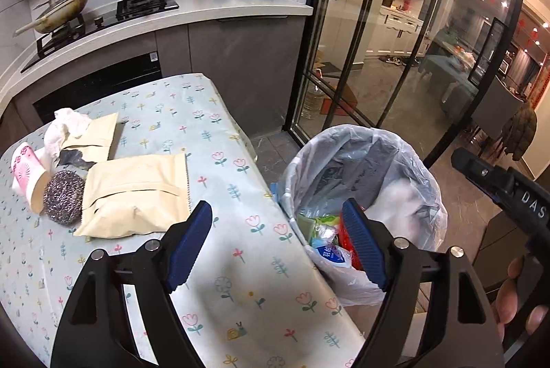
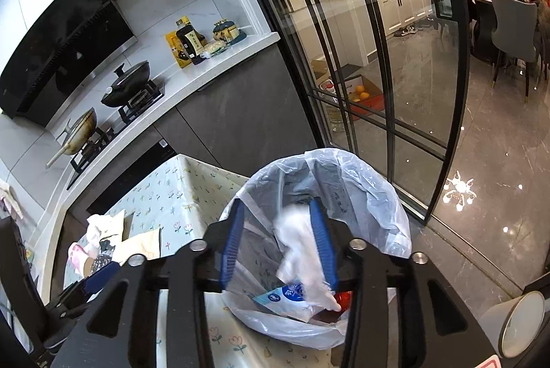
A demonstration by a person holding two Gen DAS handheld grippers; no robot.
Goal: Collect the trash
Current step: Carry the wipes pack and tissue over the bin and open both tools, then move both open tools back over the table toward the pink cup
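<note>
Crumpled tissue [image 2: 302,251] between right claw [image 2: 280,244] pads shows only there.

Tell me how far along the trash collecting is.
Done: wrappers already lie in the lined bin. In hand: white tissue dropping between the right hand-held gripper pads; the left hand-held gripper is open, empty. Left: two beige packets, scourer, pink cup, crumpled tissue.

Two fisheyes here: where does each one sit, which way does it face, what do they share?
Left wrist: on the left gripper, angled down at the table edge beside the lined bin; jaws open, empty; a hand and the right gripper show at right.
Right wrist: on the right gripper, above the bin; jaws apart, white tissue between them, blurred.
Shared: bin, table, stove, glass doors.
</note>
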